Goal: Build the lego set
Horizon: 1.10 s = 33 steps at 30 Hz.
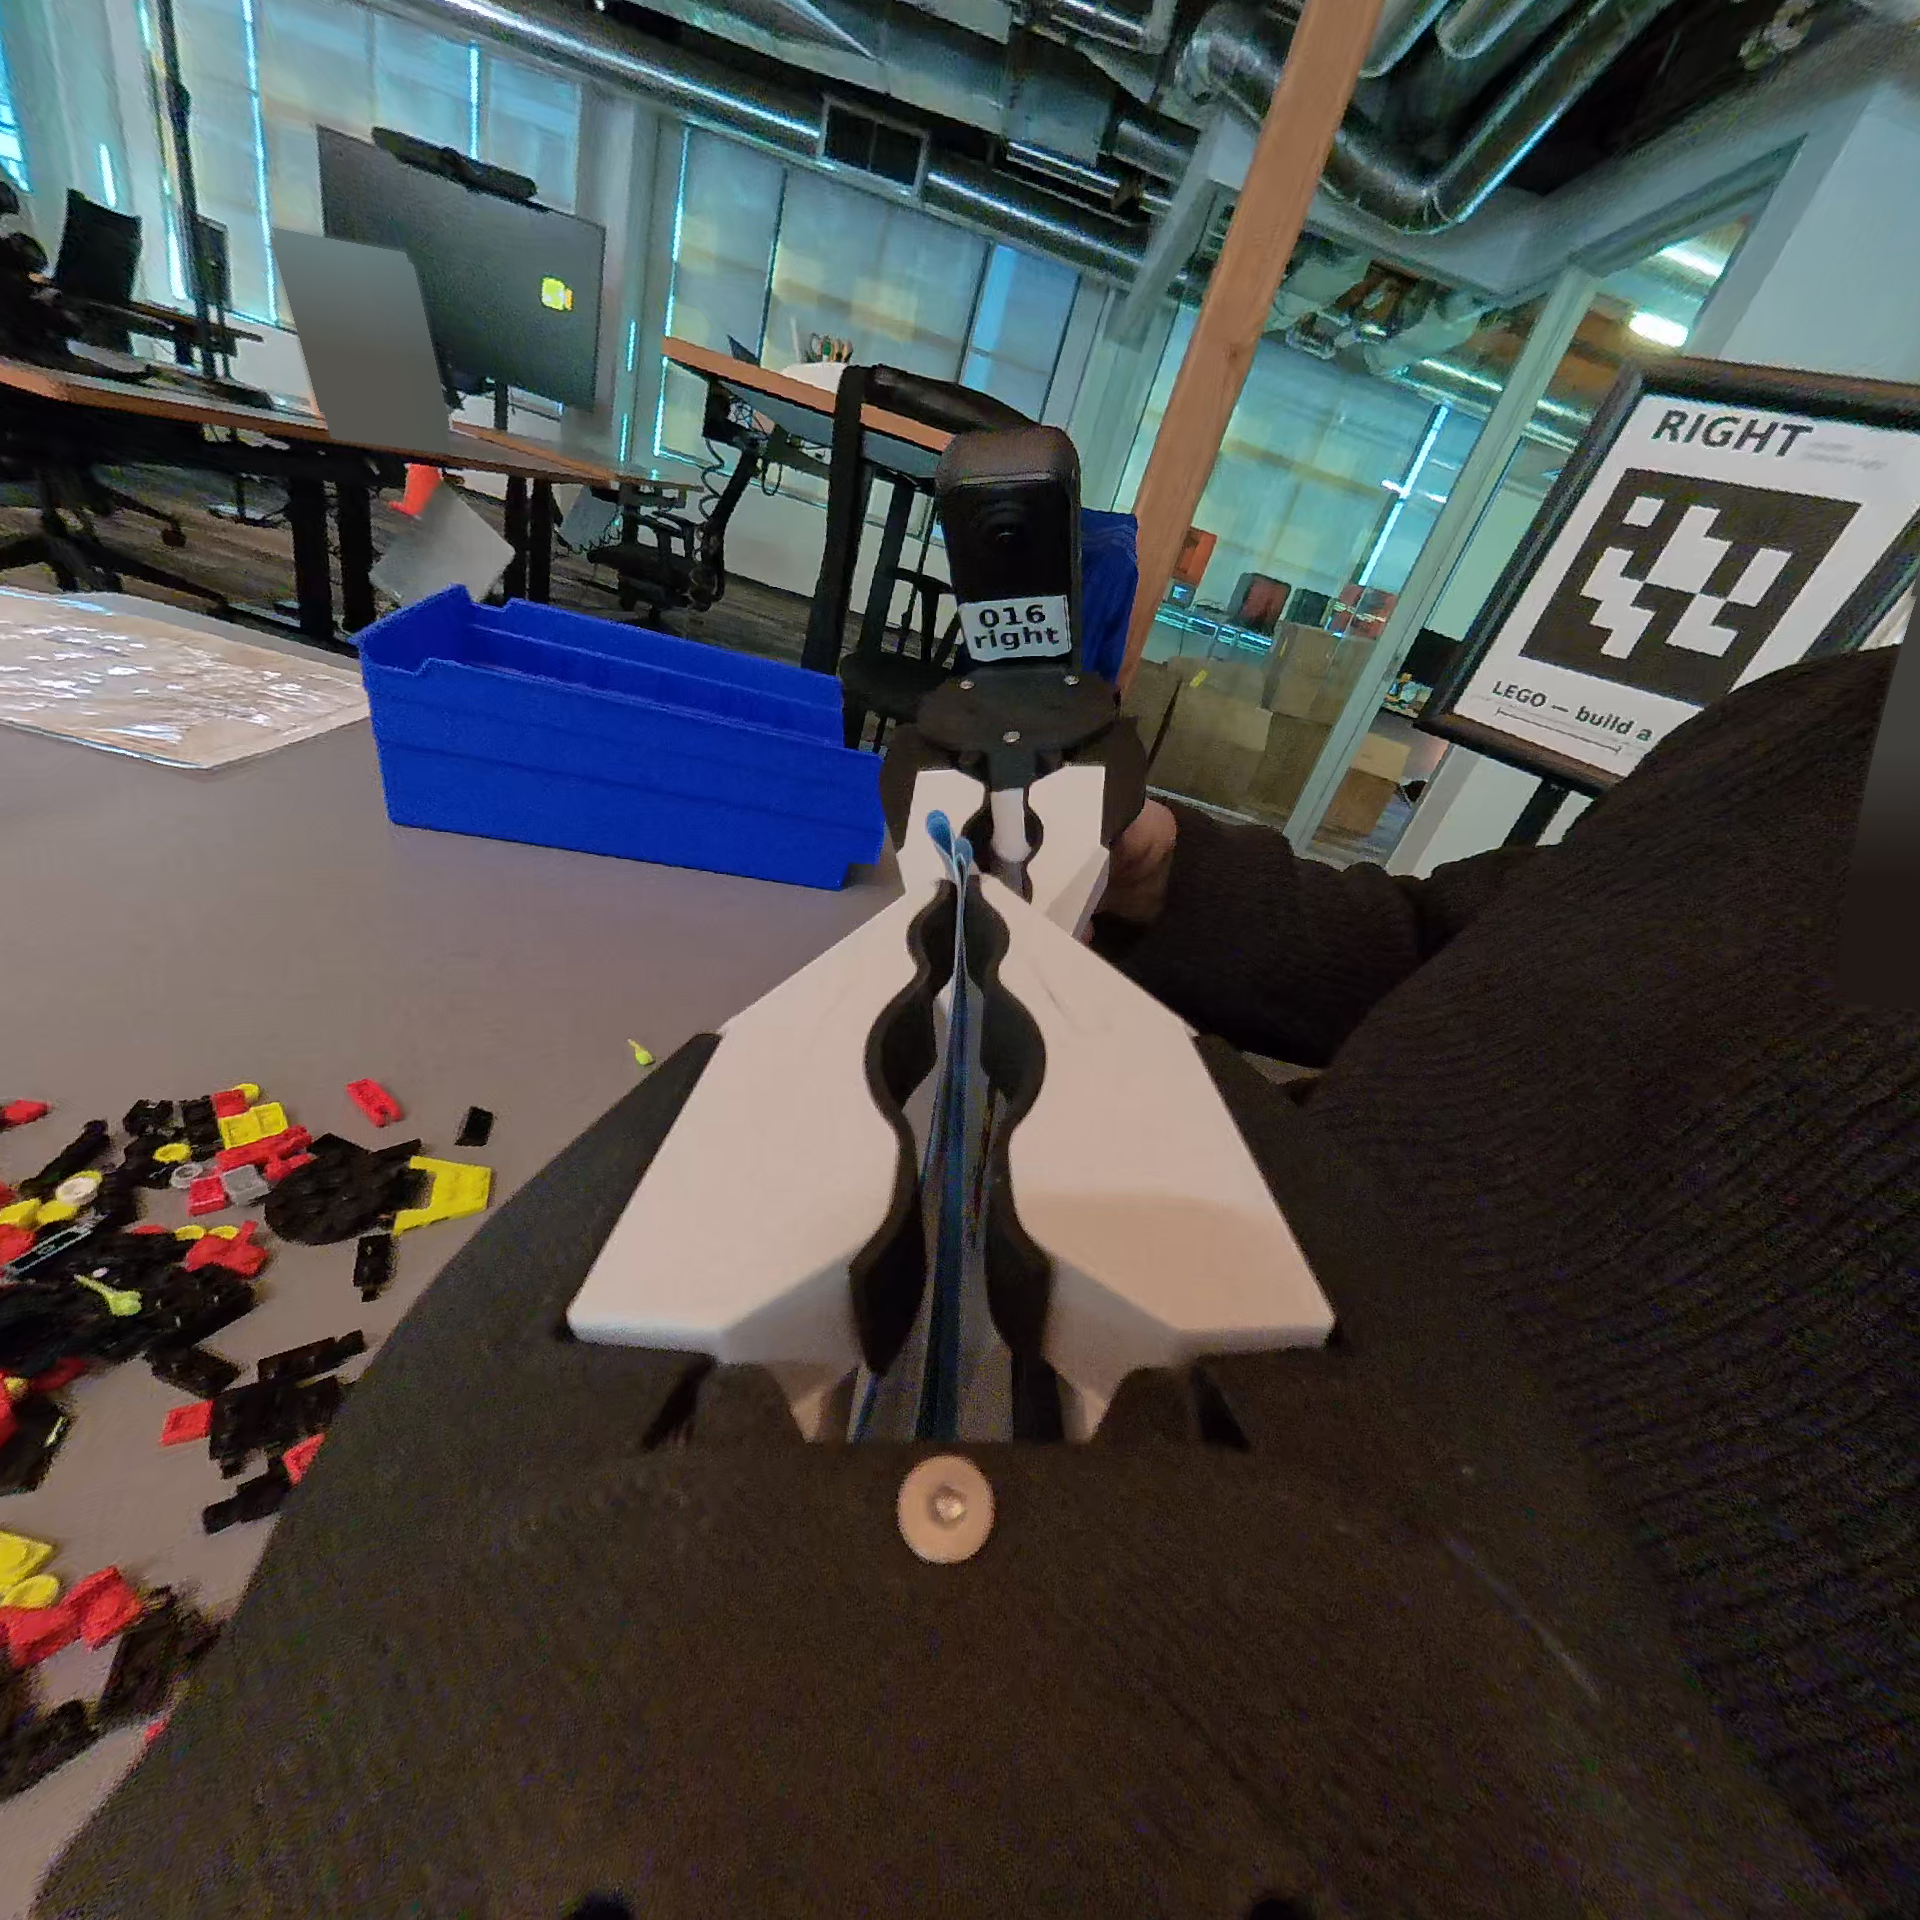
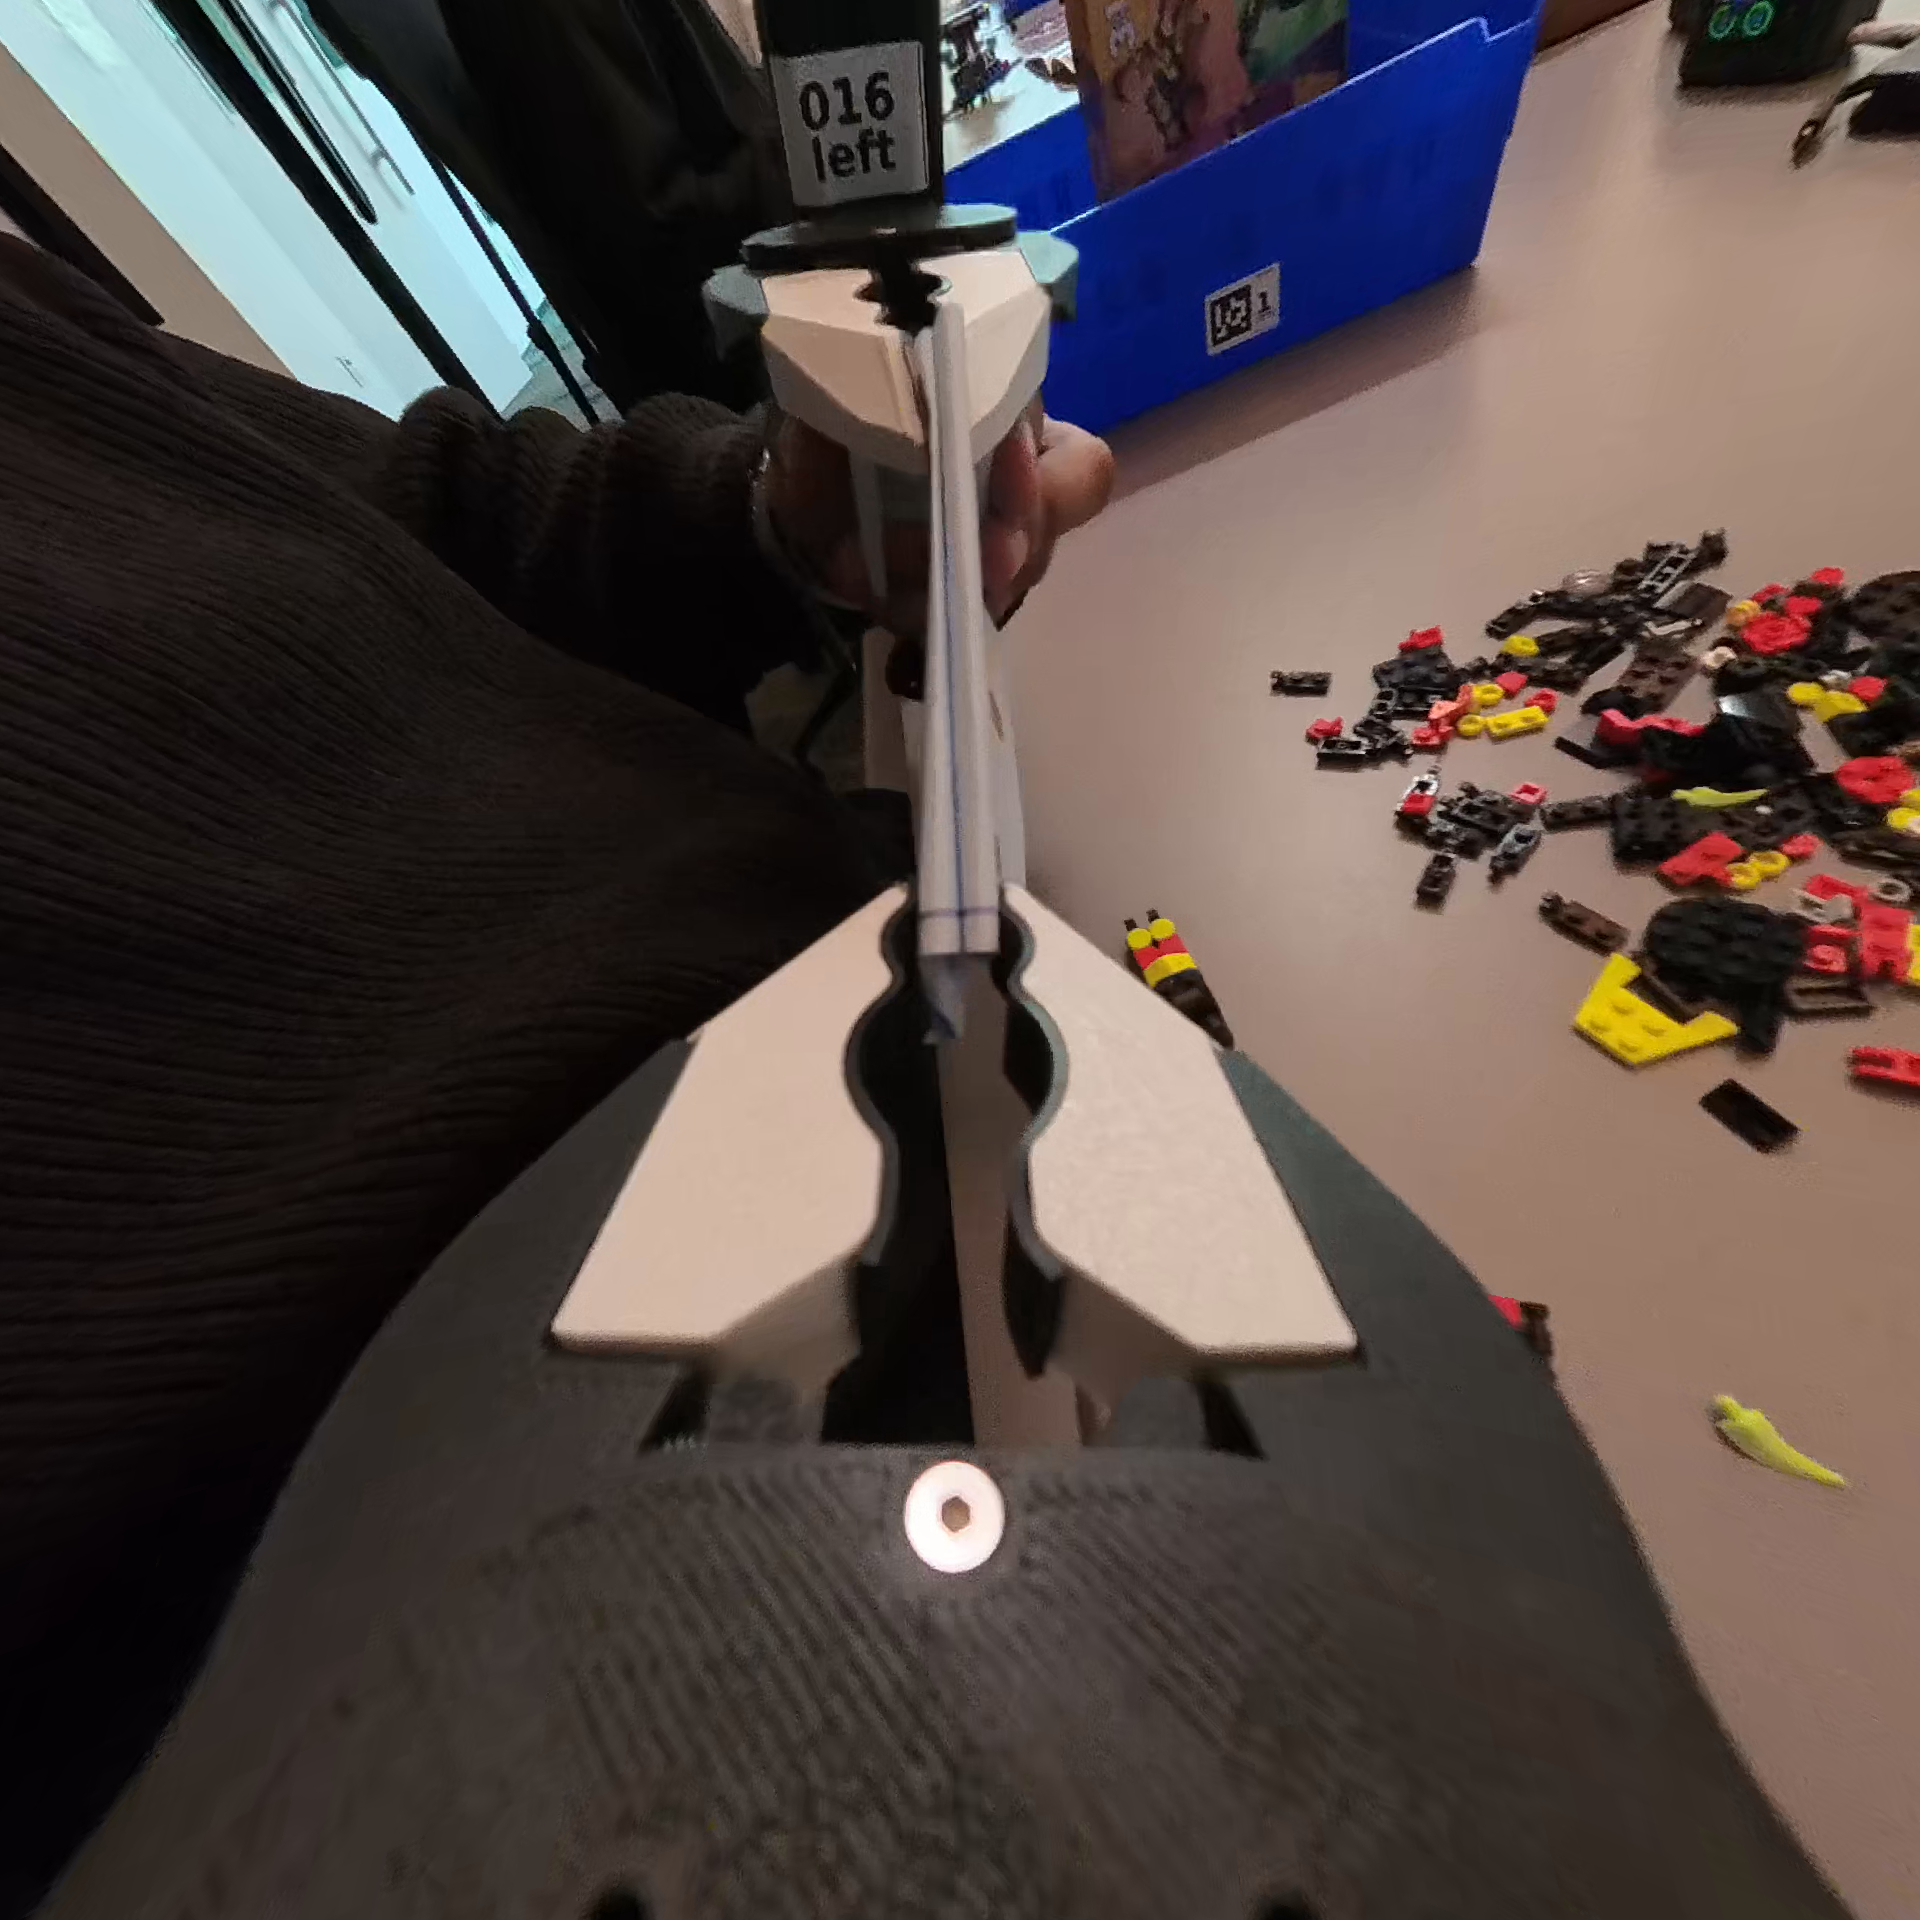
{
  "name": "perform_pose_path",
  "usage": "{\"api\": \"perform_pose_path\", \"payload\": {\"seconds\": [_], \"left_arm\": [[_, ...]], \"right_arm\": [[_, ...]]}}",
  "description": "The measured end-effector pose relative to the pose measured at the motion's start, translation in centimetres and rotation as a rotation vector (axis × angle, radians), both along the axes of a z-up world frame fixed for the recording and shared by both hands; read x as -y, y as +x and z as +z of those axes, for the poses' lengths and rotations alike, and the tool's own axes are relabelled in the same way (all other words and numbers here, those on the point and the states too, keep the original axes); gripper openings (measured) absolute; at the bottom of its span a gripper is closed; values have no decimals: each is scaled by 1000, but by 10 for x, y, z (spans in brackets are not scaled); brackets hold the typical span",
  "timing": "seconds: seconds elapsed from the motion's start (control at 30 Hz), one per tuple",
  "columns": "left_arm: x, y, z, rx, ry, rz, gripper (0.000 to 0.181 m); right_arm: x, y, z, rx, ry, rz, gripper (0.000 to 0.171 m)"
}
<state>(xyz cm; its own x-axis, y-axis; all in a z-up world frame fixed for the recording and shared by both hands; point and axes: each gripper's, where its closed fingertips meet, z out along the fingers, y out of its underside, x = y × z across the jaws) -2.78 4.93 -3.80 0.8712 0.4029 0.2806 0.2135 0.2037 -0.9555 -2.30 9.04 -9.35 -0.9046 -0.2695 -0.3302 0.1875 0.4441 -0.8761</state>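
Currently we hold one folded paper booklet point(image 2: 956, 727) edge-on, pinched at opposite ends by left gripper point(image 1: 954, 894) and right gripper point(image 2: 961, 914); we judge steady, even tension best, lego pieces point(image 2: 1683, 790) untouched.

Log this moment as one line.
left gripper: shut on booklet | right gripper: shut on booklet | lego pieces: loose, untouched

Grey table point(image 1: 260, 935) bears scattered lego pieces point(image 2: 1683, 769); blue bin point(image 1: 623, 748) behind.

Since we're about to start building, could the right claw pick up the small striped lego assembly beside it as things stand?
Probably not yet: the right claw is shut on a folded booklet, as is the left claw; the striped assembly itself lies unobstructed.
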Motion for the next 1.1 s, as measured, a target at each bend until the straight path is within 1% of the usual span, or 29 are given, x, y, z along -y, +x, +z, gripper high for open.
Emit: {"api": "perform_pose_path", "payload": {"seconds": [0.03,0.07,0.23,0.27,0.3,0.33,0.4,0.5,0.6,0.67,0.7,0.9,0.93,1.03,1.1], "left_arm": [[0,-1,-2,1,-3,2,0],[0,-1,-3,5,-1,1,0],[1,-1,-4,8,1,-6,0],[0,-1,-3,6,2,-6,0],[1,-1,-3,2,5,-3,0],[1,-1,-3,2,6,-3,0],[-1,0,-4,4,0,-9,0],[-4,1,-7,8,-11,-19,0],[-5,2,-7,5,-11,-20,0],[-5,2,-6,4,-8,-21,0],[-5,2,-6,3,-7,-21,0],[-2,2,-2,-2,12,-23,0],[-2,3,-1,-2,19,-26,0],[-1,3,3,8,51,-31,0],[0,3,3,19,61,-35,0]], "right_arm": [[-1,0,0,8,3,1,2],[-1,-2,0,1,5,-4,0],[-2,1,1,-49,11,2,0],[-2,1,1,-40,13,-2,4],[-2,1,2,-23,11,-3,15],[-1,1,4,-5,-2,-2,22],[0,0,9,10,-30,-12,23],[0,-3,12,12,-41,-30,20],[1,-5,17,24,-67,-42,13],[1,-4,19,28,-79,-42,3],[1,-5,19,28,-76,-46,2],[3,-2,24,30,-63,-57,1],[3,-1,24,52,-68,-52,1],[2,0,29,124,-108,-31,14],[-1,-3,28,138,-103,-29,12]]}}
